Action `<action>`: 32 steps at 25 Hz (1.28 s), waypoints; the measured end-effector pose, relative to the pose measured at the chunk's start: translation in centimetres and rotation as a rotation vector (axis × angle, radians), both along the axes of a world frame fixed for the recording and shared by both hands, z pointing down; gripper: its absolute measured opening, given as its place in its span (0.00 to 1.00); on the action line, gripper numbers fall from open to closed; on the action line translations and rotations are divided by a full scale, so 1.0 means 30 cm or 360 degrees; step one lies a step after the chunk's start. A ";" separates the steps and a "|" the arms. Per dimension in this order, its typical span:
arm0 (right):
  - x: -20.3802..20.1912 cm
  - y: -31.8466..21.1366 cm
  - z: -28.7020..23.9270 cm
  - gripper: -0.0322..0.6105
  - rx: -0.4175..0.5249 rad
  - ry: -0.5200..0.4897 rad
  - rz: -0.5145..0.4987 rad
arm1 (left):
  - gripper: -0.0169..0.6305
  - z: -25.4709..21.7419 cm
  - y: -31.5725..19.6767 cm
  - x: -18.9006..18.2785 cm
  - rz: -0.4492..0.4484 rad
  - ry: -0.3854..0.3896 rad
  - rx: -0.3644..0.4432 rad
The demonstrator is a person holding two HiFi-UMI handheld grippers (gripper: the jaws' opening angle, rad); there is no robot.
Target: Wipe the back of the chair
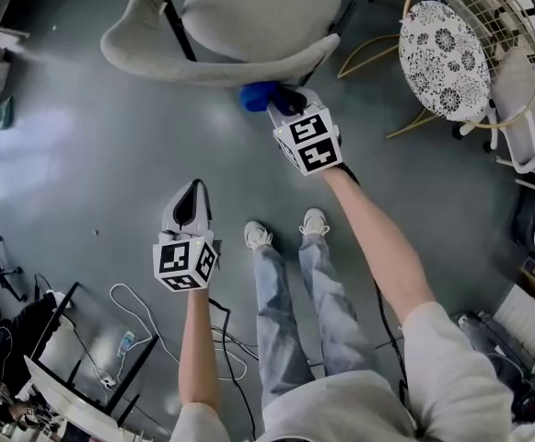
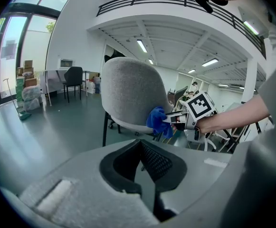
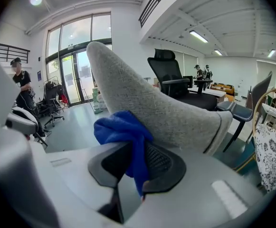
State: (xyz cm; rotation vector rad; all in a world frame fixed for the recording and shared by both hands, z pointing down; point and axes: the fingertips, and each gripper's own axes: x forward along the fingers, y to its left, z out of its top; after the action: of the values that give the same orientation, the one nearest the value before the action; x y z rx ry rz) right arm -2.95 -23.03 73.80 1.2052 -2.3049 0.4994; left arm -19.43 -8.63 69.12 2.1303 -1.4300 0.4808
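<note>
The gray chair [image 1: 239,35] stands at 12 o'clock in the head view, and its curved back faces the person. The right gripper [image 1: 281,99] reaches up to the low edge of that back. Its two jaws pinch a blue cloth [image 1: 256,97] tight. In the right gripper view the cloth [image 3: 121,129] sticks up from between the jaws in a soft lump, and a thin bit hangs down between them. The lump touches the fuzzy gray chair back [image 3: 157,103] just behind it.

The left gripper [image 1: 191,196] is at 8 o'clock in the head view, well apart from the chair, over the bare gray floor [image 1: 83,155]. In the left gripper view its jaws are pressed together and hold nothing. That view looks past them at the chair back, with the blue cloth against its low edge at 3 o'clock.

The person's two white shoes [image 1: 258,236] stand on the floor between the two arms, near 6 o'clock. A round seat with a black and white flower pattern [image 1: 442,58] is at 2 o'clock. White cables [image 1: 129,307] lie on the floor at 7 o'clock
</note>
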 end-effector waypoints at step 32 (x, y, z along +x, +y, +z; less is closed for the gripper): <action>0.593 -0.186 0.085 0.17 -0.0080 0.0107 0.0301 | 0.03 0.049 -0.157 0.342 0.0120 0.0004 -0.0055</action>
State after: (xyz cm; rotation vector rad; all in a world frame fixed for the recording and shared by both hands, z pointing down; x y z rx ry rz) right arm 14.83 -28.61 76.35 1.4014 -2.1209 0.5708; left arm -9.16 -13.35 70.59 2.1628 -1.3342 0.5269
